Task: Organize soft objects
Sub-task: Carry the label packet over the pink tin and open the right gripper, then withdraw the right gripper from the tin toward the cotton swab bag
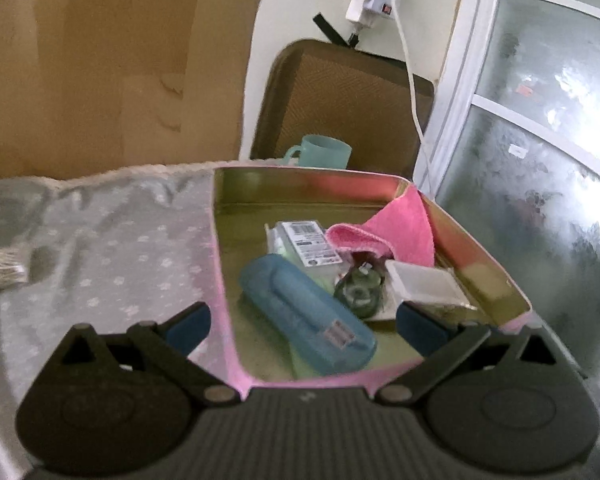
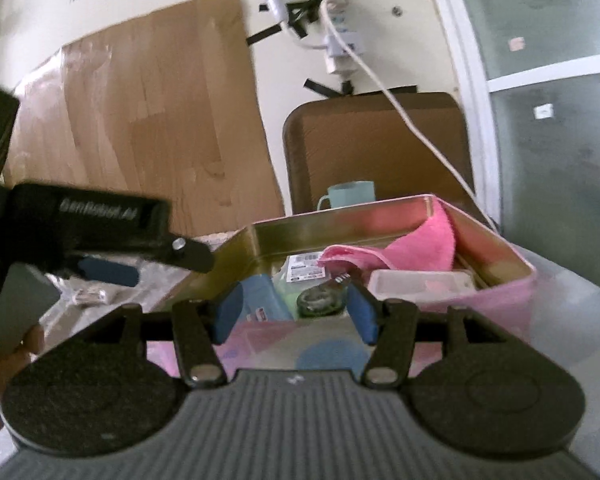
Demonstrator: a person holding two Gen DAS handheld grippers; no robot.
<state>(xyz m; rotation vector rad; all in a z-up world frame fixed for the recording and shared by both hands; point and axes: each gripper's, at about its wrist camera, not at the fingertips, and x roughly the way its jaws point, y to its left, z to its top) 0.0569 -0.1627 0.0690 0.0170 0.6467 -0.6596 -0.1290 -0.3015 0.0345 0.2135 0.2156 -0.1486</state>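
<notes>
Your left gripper (image 1: 300, 324) stands spread wide and empty over the near edge of the pink tin (image 1: 220, 264); your right gripper (image 2: 296, 312) is half open with nothing between its pads. The pink cloth (image 1: 396, 236) already lies in the tin's far corner, draped up the wall. A small silvery bundle (image 1: 4, 272) remains on the grey dotted cover (image 1: 112, 240), probably next.

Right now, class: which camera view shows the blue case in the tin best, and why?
The left wrist view: the blue case lies nearly whole on the floor of the tin. In the right wrist view, the tin's near wall and a gripper finger hide most of it.
</notes>
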